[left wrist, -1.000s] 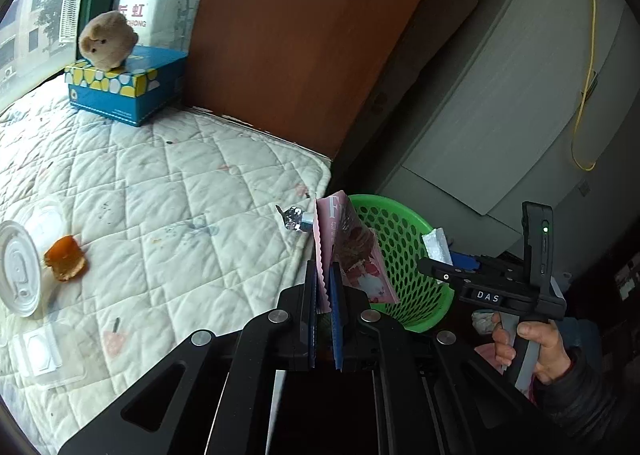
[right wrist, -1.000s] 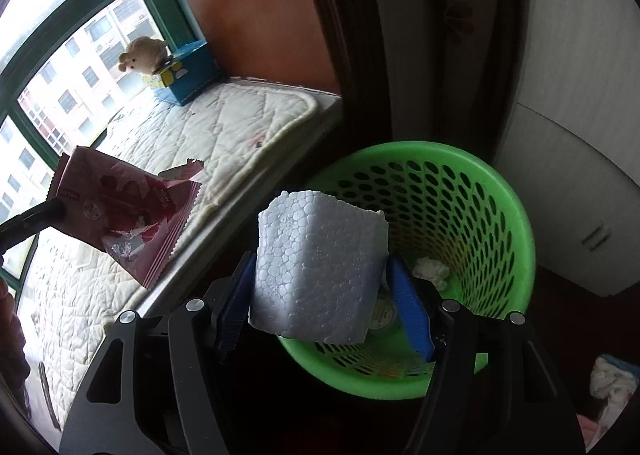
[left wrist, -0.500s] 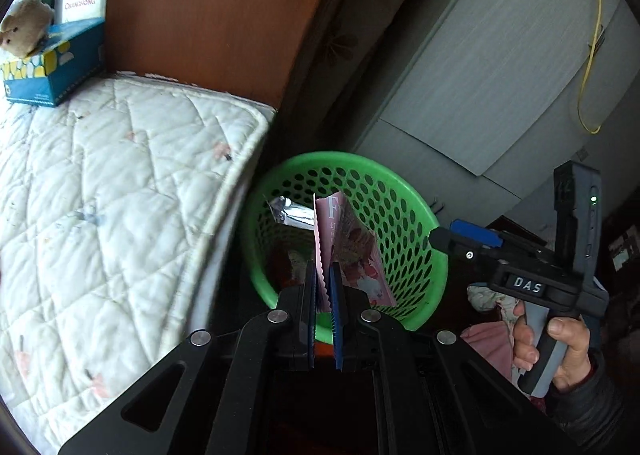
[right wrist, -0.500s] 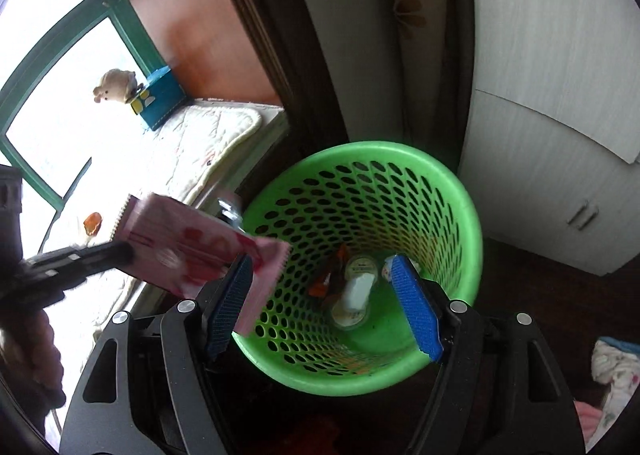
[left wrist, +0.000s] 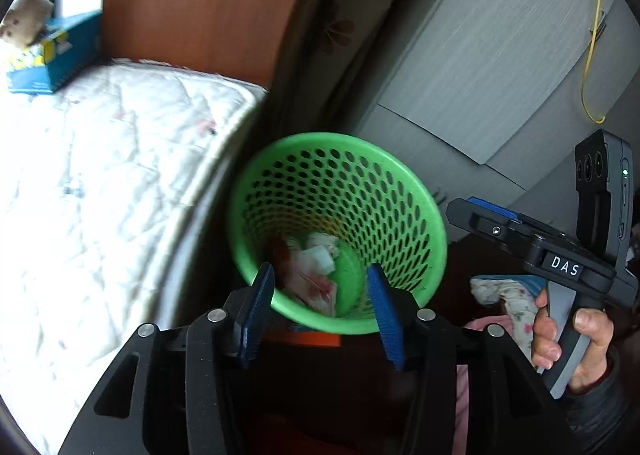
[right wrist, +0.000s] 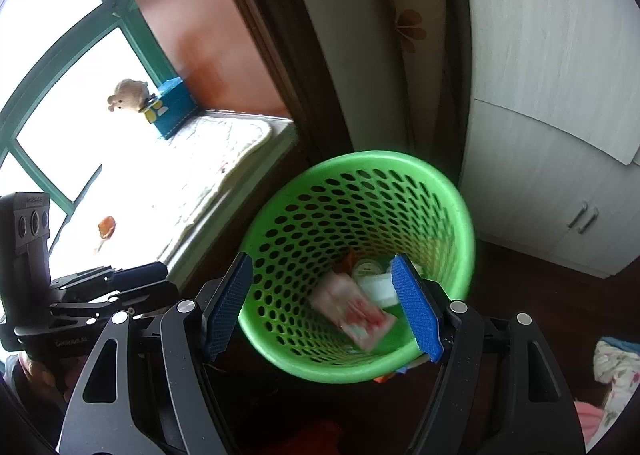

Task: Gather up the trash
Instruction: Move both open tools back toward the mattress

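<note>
Right wrist view: both our grippers, left gripper (left wrist: 320,311) and right gripper (right wrist: 324,305), gape empty over green basket (right wrist: 464,223); pink wrapper (right wrist: 352,313) inside. Next: orange scrap (right wrist: 106,225) on mattress (left wrist: 100,175), far left.

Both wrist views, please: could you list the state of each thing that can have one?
Left claw: open, empty.
Right claw: open, empty.
Green basket: upright, holding trash.
Pink wrapper: inside basket.
Orange peel: on the quilted mat.

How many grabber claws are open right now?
2. The left gripper hangs open over the green basket, and the right gripper is open above it too. Neither holds anything.
</note>
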